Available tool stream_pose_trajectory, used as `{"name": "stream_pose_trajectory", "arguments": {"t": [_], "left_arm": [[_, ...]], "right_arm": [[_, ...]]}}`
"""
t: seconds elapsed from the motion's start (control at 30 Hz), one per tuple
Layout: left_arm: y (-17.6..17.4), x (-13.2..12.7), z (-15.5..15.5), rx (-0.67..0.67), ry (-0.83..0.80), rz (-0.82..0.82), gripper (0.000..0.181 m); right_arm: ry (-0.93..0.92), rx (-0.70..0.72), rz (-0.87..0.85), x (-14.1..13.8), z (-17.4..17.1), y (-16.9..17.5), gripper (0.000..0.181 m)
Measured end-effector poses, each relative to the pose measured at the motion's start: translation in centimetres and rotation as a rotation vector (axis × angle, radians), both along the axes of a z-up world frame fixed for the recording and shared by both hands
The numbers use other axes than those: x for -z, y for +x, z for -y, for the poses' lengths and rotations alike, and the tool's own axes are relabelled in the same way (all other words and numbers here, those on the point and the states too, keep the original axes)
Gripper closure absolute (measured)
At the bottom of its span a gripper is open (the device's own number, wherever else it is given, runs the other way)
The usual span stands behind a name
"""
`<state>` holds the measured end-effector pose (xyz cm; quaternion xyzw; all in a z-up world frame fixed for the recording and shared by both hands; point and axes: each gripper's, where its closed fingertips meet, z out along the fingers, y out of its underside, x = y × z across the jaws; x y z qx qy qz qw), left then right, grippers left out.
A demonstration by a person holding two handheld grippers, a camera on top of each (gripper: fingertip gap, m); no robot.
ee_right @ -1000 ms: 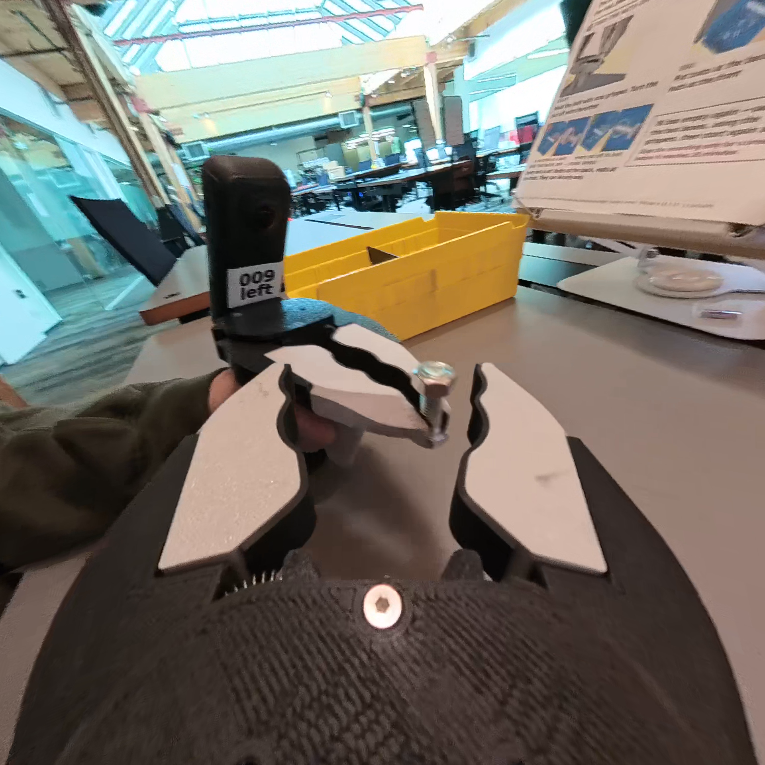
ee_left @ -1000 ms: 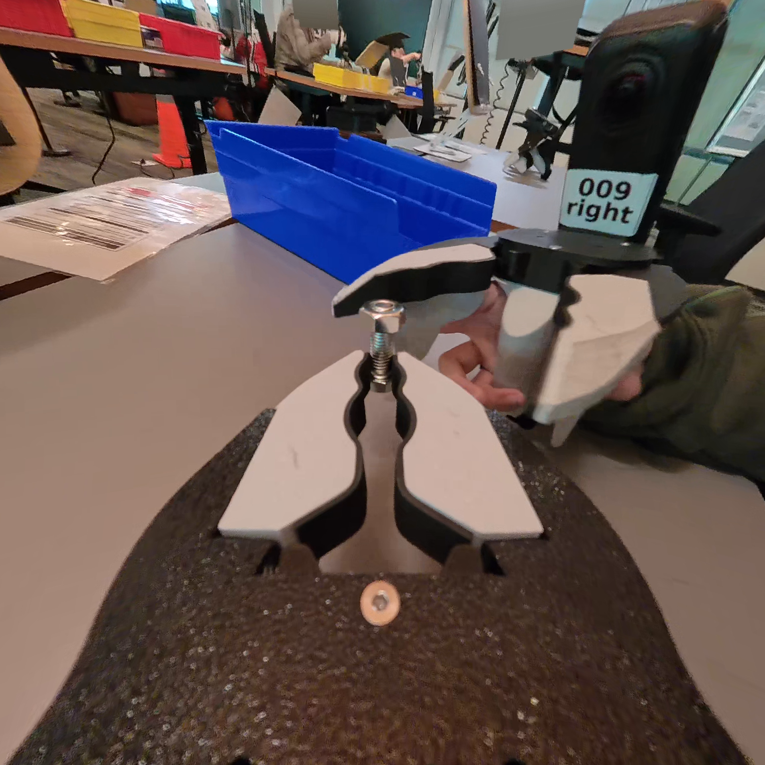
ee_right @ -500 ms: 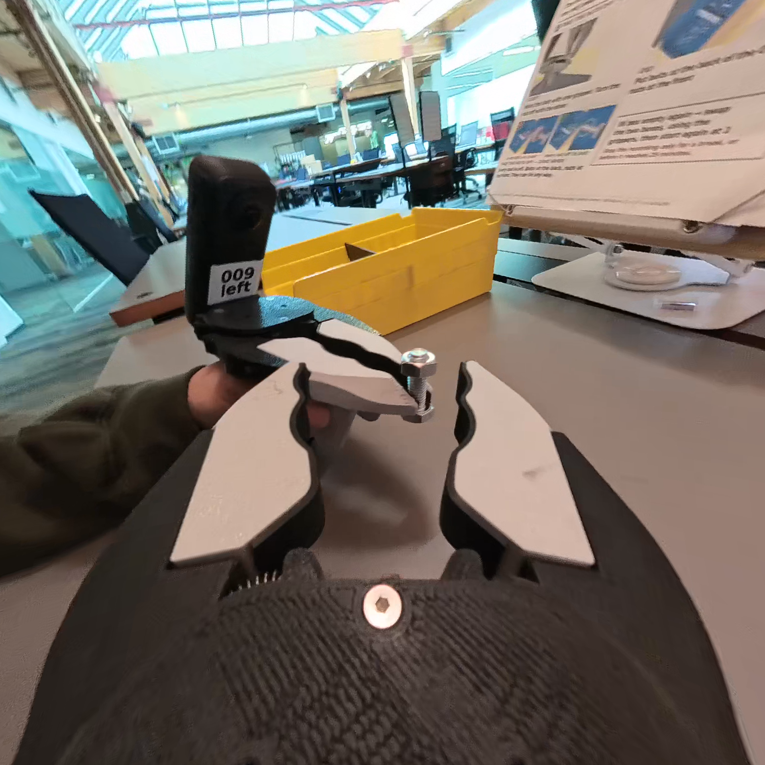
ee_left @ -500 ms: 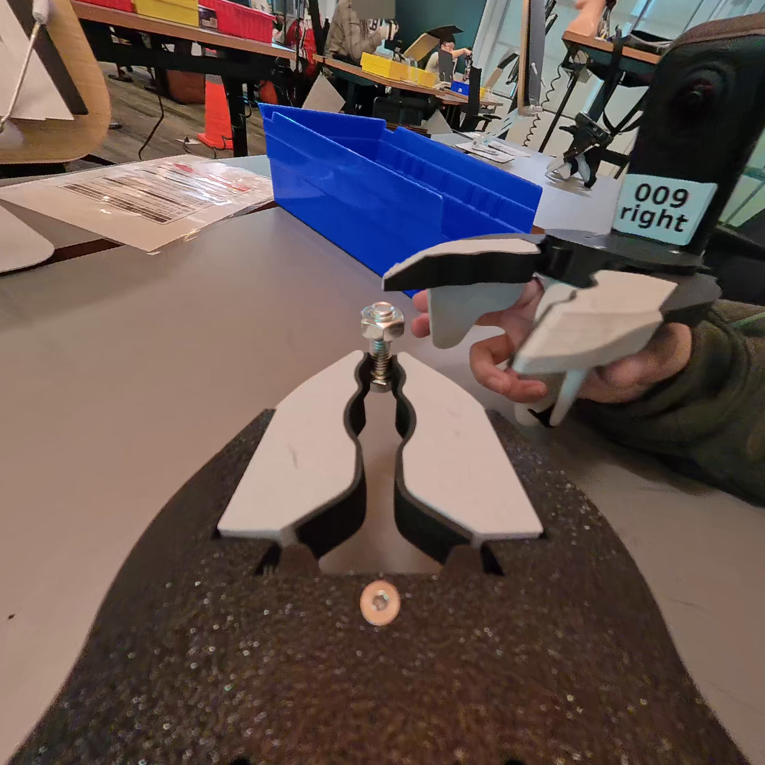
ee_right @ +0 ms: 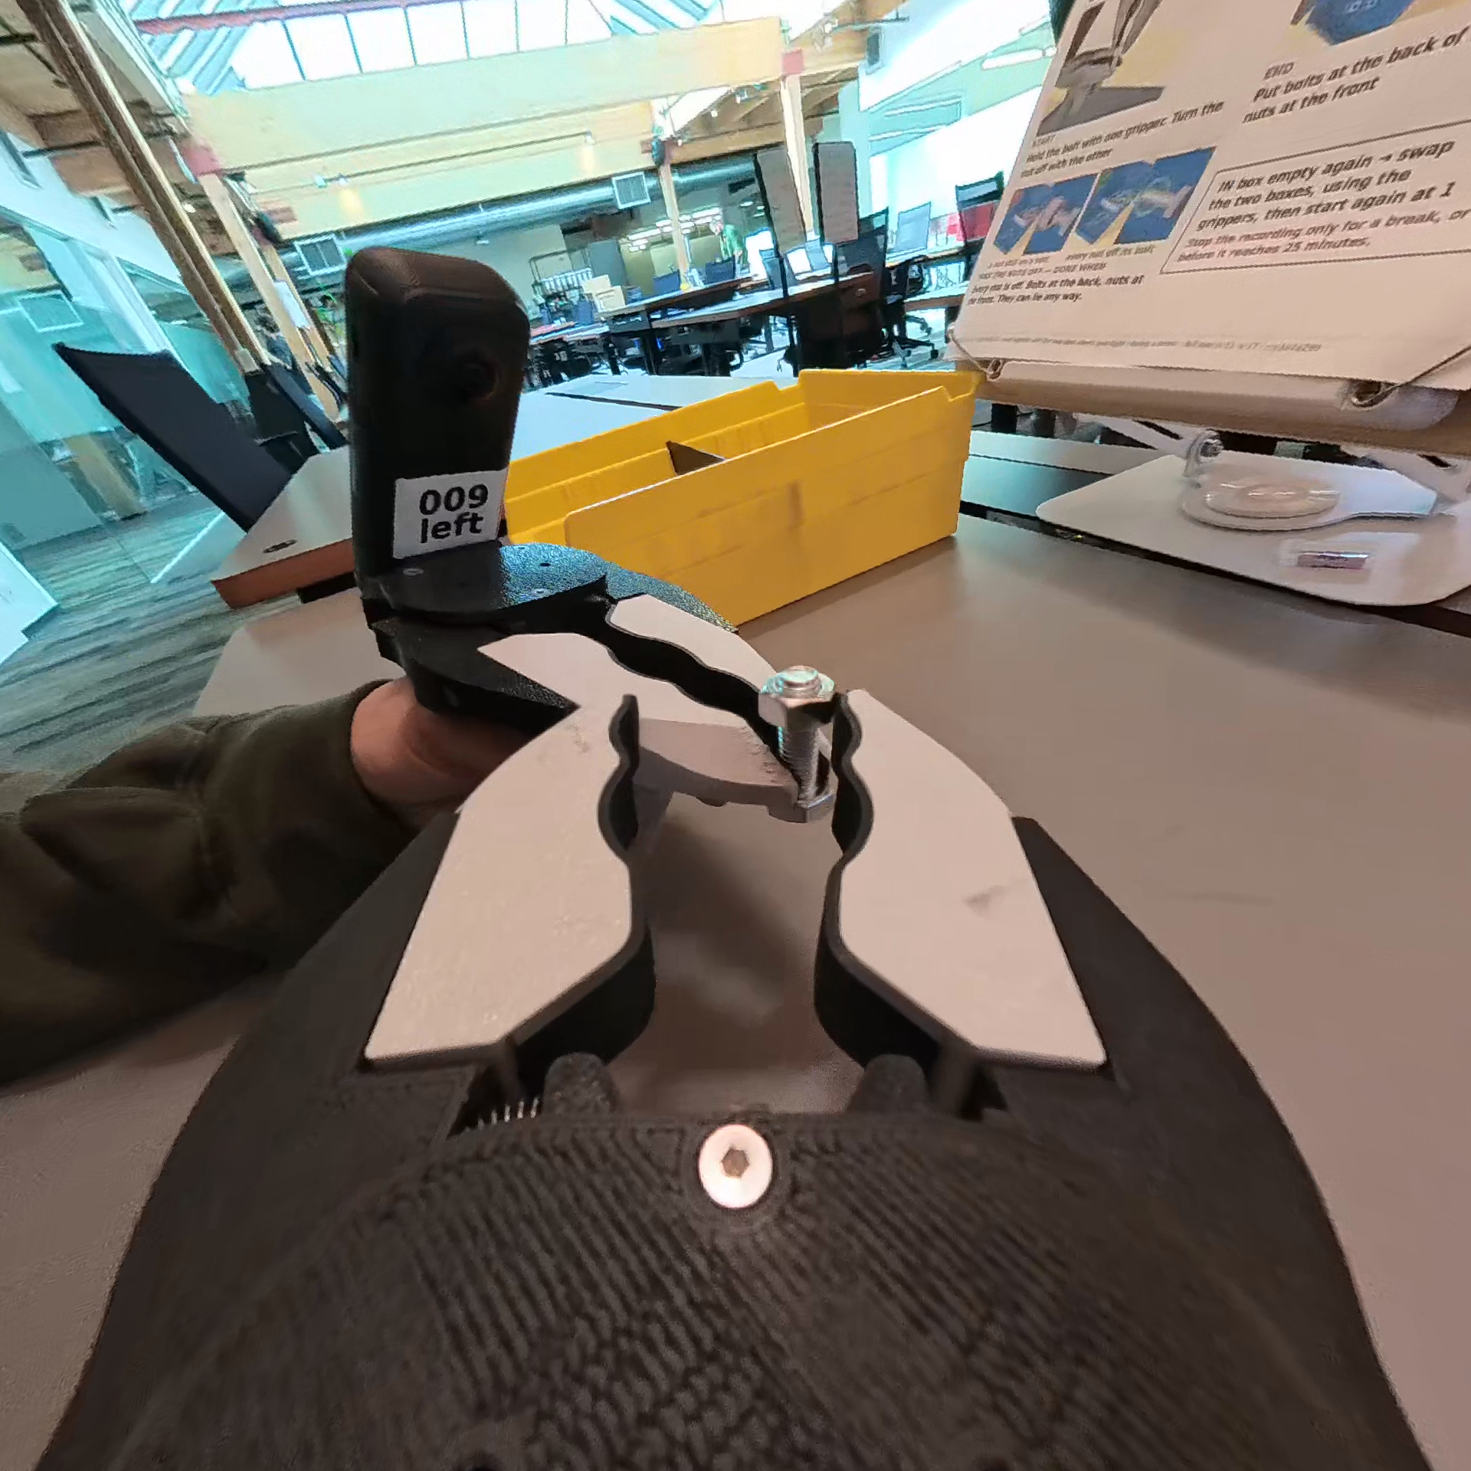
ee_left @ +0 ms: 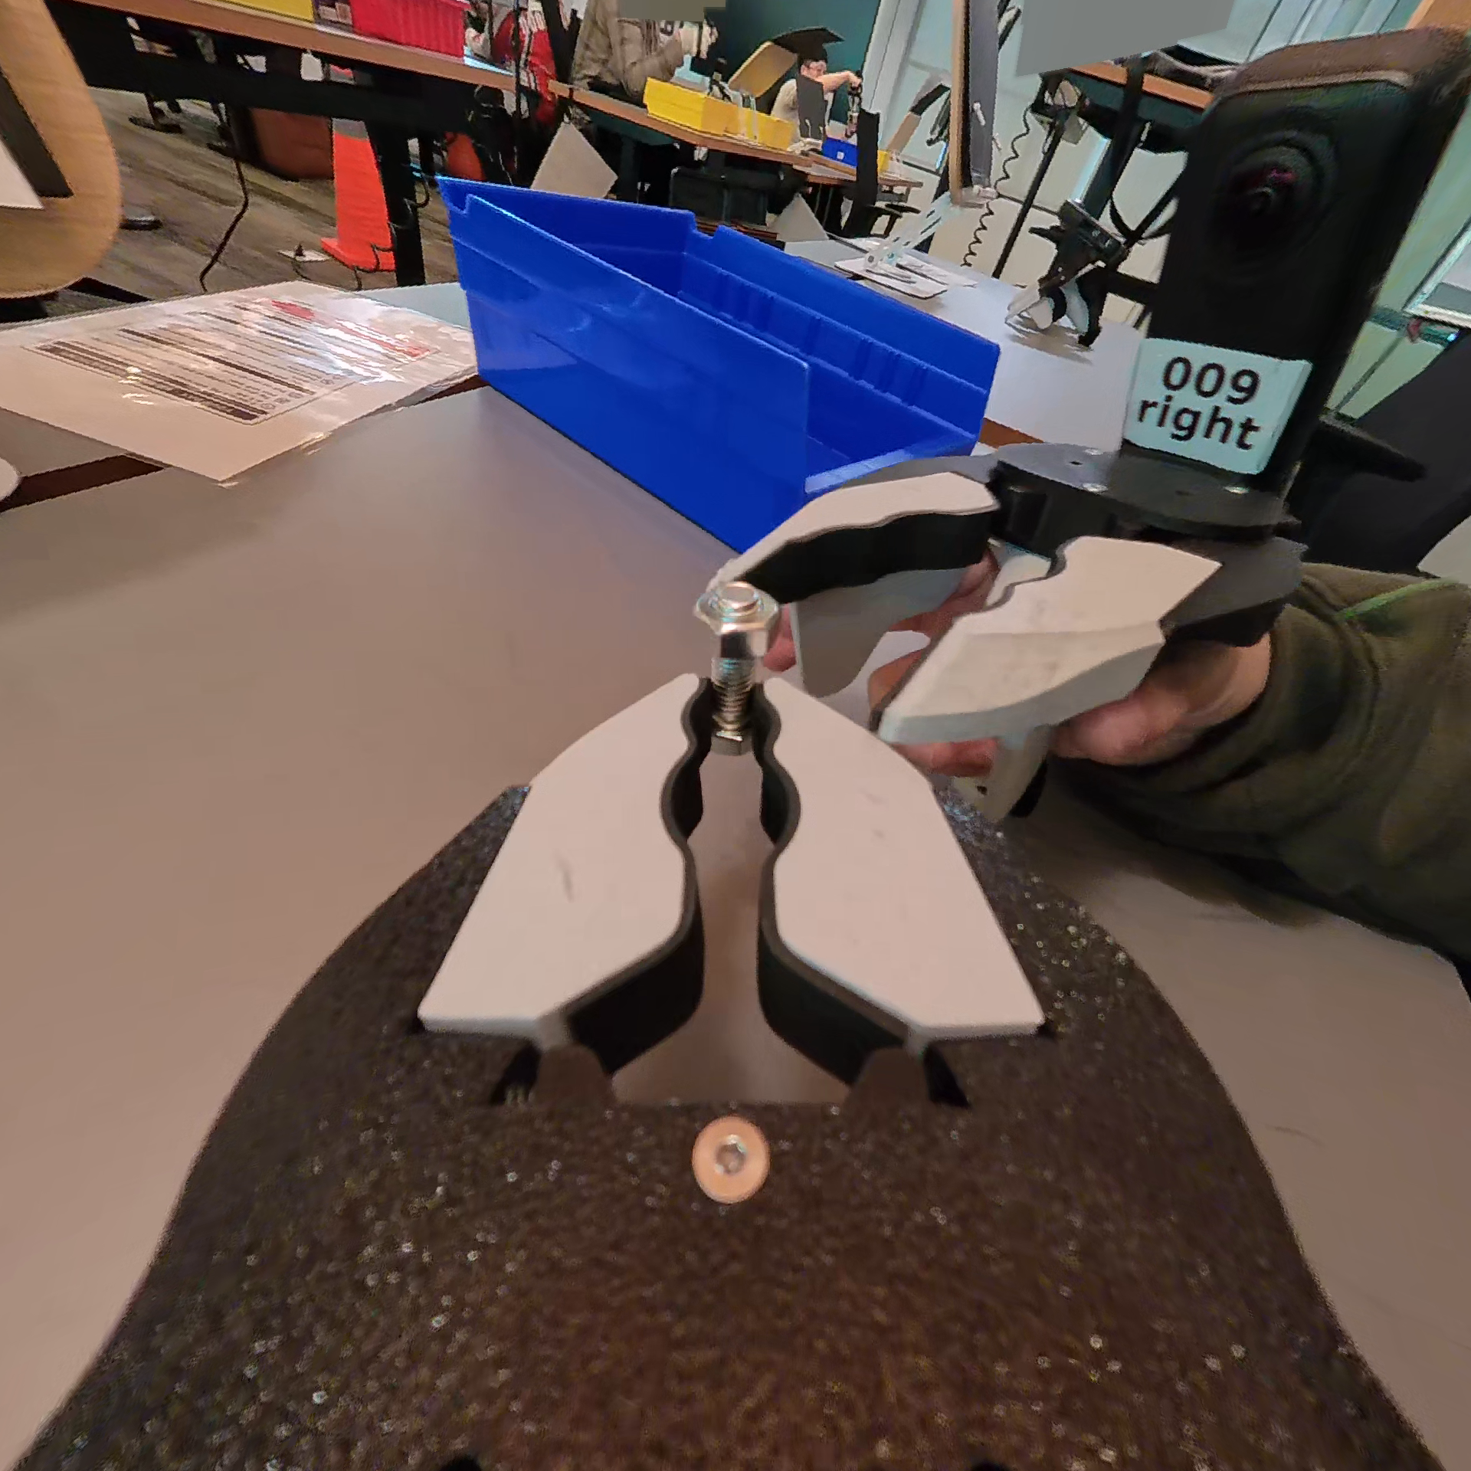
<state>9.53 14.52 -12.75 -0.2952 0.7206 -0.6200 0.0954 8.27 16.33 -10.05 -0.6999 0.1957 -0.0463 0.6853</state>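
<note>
My left gripper (ee_left: 731,720) is shut on a silver bolt (ee_left: 732,684) and holds it upright above the grey table (ee_left: 358,637). The bolt's head sits low in the fingertips. A hex nut (ee_left: 736,617) sits at its upper end. My right gripper (ee_right: 740,708) is open, with its fingers on either side of the bolt (ee_right: 805,756) and nut (ee_right: 796,696). Its right finger (ee_right: 915,836) is right beside the nut and its left finger stands apart. In the left wrist view the right gripper (ee_left: 804,649) comes in from the right, held by a hand in a green sleeve.
A blue bin (ee_left: 716,382) stands behind the grippers and a laminated sheet (ee_left: 239,366) lies at the far left. A yellow bin (ee_right: 756,509) stands on the other side. A printed sheet (ee_right: 1273,199) rests on a white stand (ee_right: 1273,517) at the right. Left and right tips are no more than a few centimetres apart.
My right gripper drew back a little, then came in close to the nut, and its jaws have narrowed. My left gripper still holds the bolt upright.
</note>
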Motion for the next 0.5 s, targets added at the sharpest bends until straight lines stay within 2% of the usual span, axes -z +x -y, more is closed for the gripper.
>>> {"name": "stream_pose_trajectory", "arguments": {"t": [0.17, 0.33, 0.5], "left_arm": [[0.6, -0.1, -0.9, -0.050, -0.034, -0.030, 0.172], [0.2, -0.1, -0.4, -0.014, -0.027, -0.020, 0.172], [-0.4, 0.0, 0.3, 0.036, -0.012, -0.012, 0.172]], "right_arm": [[0.030, 0.004, 0.028, -0.9, 0.7, 0.1, 0.153], [0.007, 0.092, 0.005, -0.2, 1.2, 1.5, 0.129], [0.023, 0.022, 0.011, -0.4, 0.6, 0.5, 0.132]]}}
